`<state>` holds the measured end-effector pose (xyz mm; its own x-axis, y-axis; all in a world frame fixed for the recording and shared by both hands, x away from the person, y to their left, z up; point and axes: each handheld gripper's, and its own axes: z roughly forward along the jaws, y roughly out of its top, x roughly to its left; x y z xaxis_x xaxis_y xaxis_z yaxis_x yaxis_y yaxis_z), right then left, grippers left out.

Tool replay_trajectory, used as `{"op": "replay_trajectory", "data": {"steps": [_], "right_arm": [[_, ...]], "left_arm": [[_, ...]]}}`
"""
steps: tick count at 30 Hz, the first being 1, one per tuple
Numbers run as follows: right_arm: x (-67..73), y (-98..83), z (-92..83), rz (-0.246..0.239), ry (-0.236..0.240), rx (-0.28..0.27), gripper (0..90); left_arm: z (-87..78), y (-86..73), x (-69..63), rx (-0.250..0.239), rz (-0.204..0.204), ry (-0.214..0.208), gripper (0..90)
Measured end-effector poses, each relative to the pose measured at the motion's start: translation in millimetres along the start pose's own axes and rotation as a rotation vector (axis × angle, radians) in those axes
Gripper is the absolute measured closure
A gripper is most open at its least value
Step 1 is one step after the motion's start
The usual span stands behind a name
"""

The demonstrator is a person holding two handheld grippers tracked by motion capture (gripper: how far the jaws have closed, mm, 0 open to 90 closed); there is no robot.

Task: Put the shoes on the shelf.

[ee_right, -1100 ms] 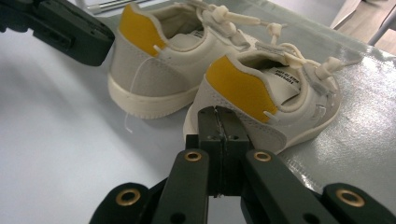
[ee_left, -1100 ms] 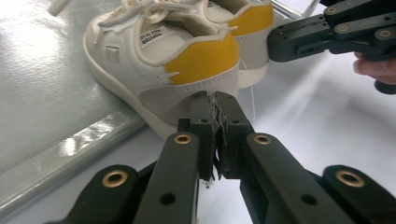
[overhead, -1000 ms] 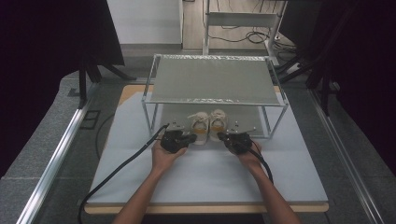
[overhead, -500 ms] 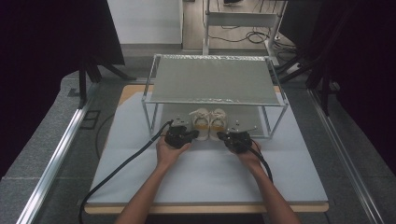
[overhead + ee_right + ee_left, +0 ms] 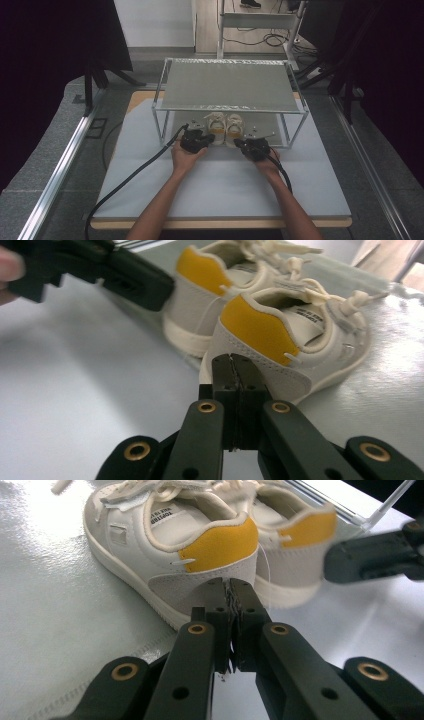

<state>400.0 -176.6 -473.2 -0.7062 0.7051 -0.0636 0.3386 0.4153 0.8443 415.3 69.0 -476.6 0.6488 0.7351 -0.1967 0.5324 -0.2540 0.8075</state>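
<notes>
A metal-framed rack (image 5: 165, 107) with a flat grey top is seen on the far half of the white bench (image 5: 150, 190); its thin legs stand at either side of the space below. A pair of small shoes (image 5: 223, 128) is placed under that top, on the bench, heels toward the near side. The left shoe (image 5: 165, 545) and right shoe (image 5: 295, 335) are off-white, with yellow heel patches and pale laces, and are set side by side, touching. The left gripper (image 5: 230, 587) is held with jaws together at the left shoe's heel, the right gripper (image 5: 231, 362) likewise closed at the right shoe's heel; nothing is clamped.
</notes>
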Motion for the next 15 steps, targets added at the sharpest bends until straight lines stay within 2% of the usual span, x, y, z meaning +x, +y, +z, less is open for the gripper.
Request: {"op": "replay_trajectory", "data": {"steps": [1,6,10,13,15], "right_arm": [[-4.4,1.6,2.6,0.009,-0.013,0.004,89.4],[-13.1,2.6,10.7,0.045,-0.017,0.000,89.4],[-12.9,3.2,15.4,0.051,-0.025,0.000,89.3],[-12.4,2.9,17.4,0.053,-0.027,-0.005,89.3],[-13.0,2.9,17.7,0.052,-0.025,-0.006,89.4]], "left_arm": [[0.9,0.5,0.3,0.001,-0.002,-0.004,87.3],[5.4,2.4,3.3,0.007,0.002,0.015,87.2],[8.3,4.6,5.0,0.009,-0.007,0.025,87.1],[8.9,6.3,8.4,0.009,0.010,0.034,87.4],[9.4,5.9,6.9,0.009,-0.002,0.029,87.2]]}}
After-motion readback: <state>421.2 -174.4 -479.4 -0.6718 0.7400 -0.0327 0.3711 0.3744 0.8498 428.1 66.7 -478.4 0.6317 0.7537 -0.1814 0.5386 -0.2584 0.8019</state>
